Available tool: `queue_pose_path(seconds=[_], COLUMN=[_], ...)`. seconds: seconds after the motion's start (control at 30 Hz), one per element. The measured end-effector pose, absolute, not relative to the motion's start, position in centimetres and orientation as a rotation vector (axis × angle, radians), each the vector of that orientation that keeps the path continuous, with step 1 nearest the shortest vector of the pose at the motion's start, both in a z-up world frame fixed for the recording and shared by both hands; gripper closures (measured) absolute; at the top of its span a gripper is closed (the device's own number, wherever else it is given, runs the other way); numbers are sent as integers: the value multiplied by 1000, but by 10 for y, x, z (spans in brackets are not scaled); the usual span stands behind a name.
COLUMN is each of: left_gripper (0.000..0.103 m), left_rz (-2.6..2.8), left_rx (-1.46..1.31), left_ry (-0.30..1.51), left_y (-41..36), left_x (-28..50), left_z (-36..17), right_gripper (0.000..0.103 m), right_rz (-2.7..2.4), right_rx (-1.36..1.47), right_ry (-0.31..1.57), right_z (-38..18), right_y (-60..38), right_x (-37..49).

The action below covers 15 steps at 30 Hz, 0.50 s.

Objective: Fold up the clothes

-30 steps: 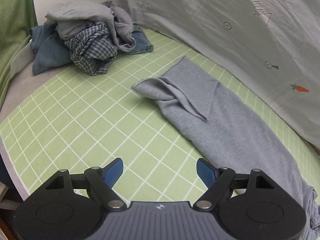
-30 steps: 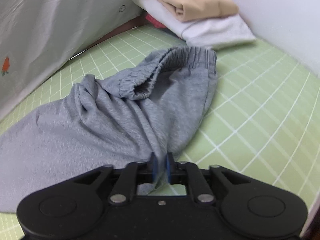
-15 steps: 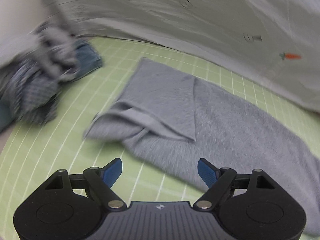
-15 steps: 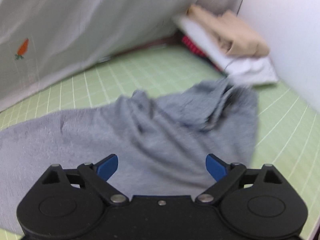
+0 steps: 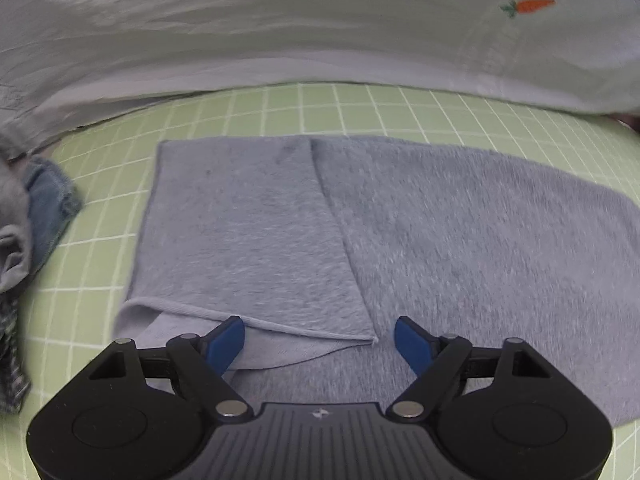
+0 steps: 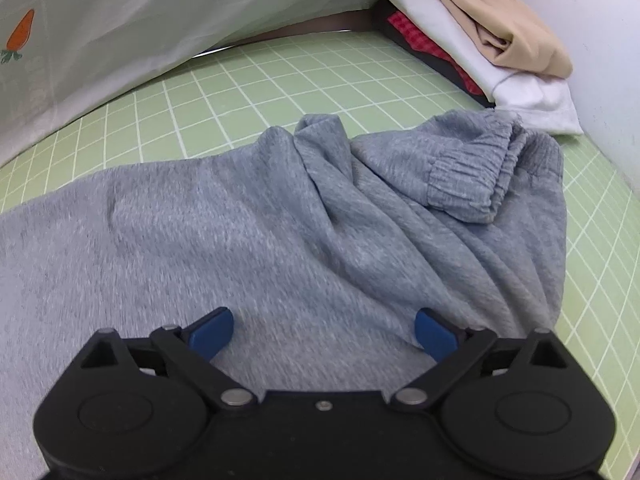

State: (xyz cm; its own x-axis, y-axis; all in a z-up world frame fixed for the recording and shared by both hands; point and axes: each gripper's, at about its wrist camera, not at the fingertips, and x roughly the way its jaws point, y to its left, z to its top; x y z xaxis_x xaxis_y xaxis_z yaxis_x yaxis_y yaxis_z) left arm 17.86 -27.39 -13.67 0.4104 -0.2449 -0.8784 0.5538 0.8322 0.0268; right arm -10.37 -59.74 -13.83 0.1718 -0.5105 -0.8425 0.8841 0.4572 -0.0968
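Grey sweatpants lie stretched across the green grid mat. In the left wrist view the leg end is folded over into a flat flap with its hem near my fingers. My left gripper is open and empty, just above that hem. In the right wrist view the waist end is bunched, with the elastic waistband turned over at the right. My right gripper is open and empty over the cloth.
A light sheet with carrot prints hangs along the back, also in the right wrist view. A heap of unfolded clothes lies at the left. A stack of folded tan, white and red clothes lies at the back right.
My right gripper has let go of the sweatpants and opened. My left gripper has moved in over the folded leg end. Both views have swung toward the sheet.
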Motion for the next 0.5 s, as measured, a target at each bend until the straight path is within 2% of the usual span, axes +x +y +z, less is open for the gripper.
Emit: queue_pose_path(seconds=[0.03,0.07,0.1,0.13,0.17,0.2,0.4,0.47,0.5], left_gripper=[38,40,55,79,93,99,100,94,87], left_rz=[-518,-514,-510,-507,-503,-497,-366,-293,-257], left_rx=[331,316,300,285,277,269,226,144,104], left_ry=[1033,1029,1025,1021,1019,1018,873,853,843], left_y=[-273,-270,-268,-265,-263,-261,-231,-213,-205], left_x=[181,184,186,189,194,202,269,285,293], left_z=[-137,-137,-136,-135,-134,-131,-98,-89,-85], right_gripper=[4,4,4,4,4,4,4,4,4], right_rz=[-1043,-1044,-1045,-1046,-1047,-1049,-1053,-1057,-1061], right_rx=[463,457,451,446,442,438,408,402,401], right_ry=[961,964,967,971,972,974,986,989,990], right_z=[-138,-138,-138,-138,-138,-137,-137,-137,-137], right_y=[-597,-597,-597,-598,-597,-597,-595,-594,-594], right_x=[-102,-101,-100,-99,-98,-97,-93,-92,-91])
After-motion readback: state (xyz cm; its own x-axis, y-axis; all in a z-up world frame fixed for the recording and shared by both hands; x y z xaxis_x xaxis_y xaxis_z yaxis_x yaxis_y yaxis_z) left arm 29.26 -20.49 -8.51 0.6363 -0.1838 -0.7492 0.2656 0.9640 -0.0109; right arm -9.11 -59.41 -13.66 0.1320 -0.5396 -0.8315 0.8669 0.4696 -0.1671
